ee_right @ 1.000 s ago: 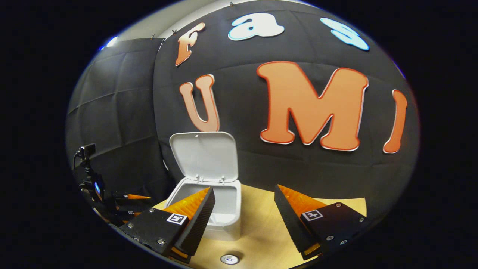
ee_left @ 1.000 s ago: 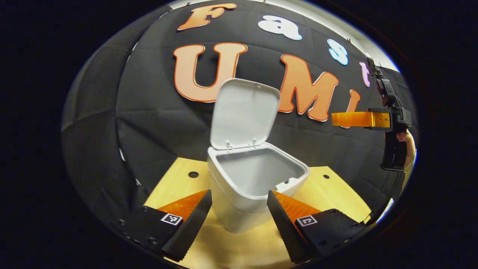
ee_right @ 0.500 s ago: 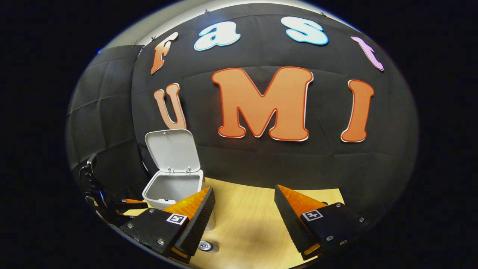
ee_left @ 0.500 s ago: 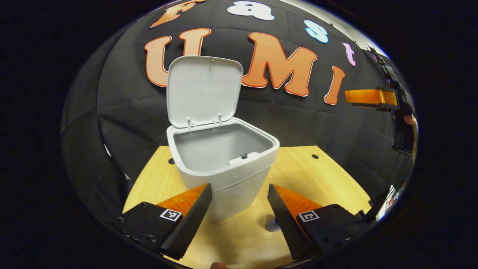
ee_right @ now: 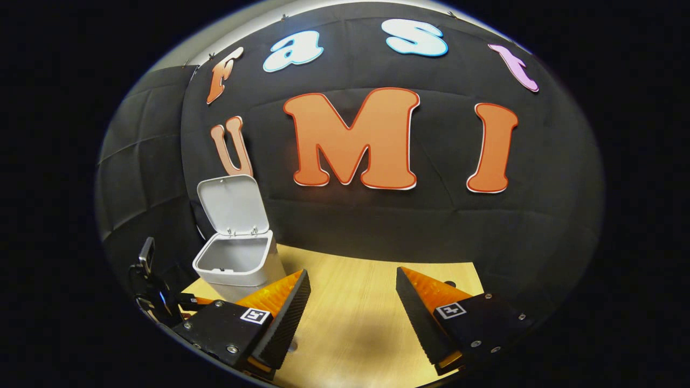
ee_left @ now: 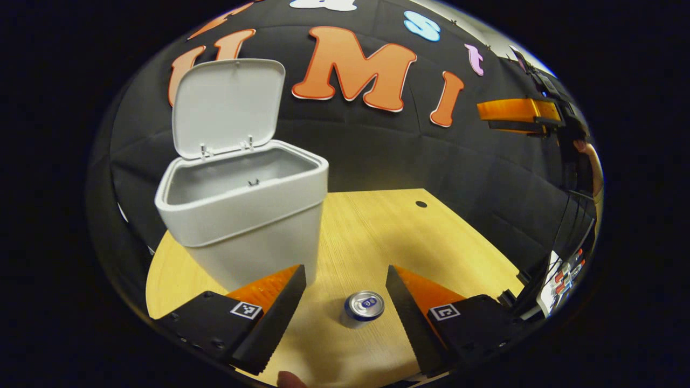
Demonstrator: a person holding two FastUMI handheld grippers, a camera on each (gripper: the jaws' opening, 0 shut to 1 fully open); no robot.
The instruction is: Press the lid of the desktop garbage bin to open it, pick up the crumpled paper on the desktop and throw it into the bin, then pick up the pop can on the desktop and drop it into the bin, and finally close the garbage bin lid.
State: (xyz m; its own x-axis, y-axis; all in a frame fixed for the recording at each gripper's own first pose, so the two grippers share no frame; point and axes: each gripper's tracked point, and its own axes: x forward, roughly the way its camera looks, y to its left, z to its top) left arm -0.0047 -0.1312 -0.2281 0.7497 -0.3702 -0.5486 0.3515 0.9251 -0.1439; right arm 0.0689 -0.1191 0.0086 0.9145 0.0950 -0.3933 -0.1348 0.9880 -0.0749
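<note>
- My left gripper [ee_left: 345, 280] hangs above the wooden desktop [ee_left: 388, 231] with its fingers spread wide, nothing between them pressed or touched.
- The pop can [ee_left: 364, 307] stands upright on the desktop just below the gap between my left fingers, nearer the right finger, its silver top with a blue tab facing up. It sits toward the near edge of the desktop.
- The garbage bin [ee_left: 253, 215] is white and stands toward the left side of the desktop, just beyond my left finger. Its lid [ee_left: 226, 105] is swung up and back on its hinges, so the grey inside is open to view. I cannot tell from here whether any paper lies at the bottom.
- In the left gripper view my right gripper [ee_left: 517, 113] shows high at the far right, held level in the air in a hand [ee_left: 590, 161], well apart from the bin and the can.
- My right gripper [ee_right: 353, 302] is also parted wide and holds nothing, over bare desktop [ee_right: 356, 280].
- From the right gripper view the garbage bin [ee_right: 237, 261] stands at the left end of the desktop near the back edge, lid [ee_right: 233, 203] upright against the black wall [ee_right: 431, 226].
- My left gripper [ee_right: 186, 299] appears low at the left, just beside the bin.
</note>
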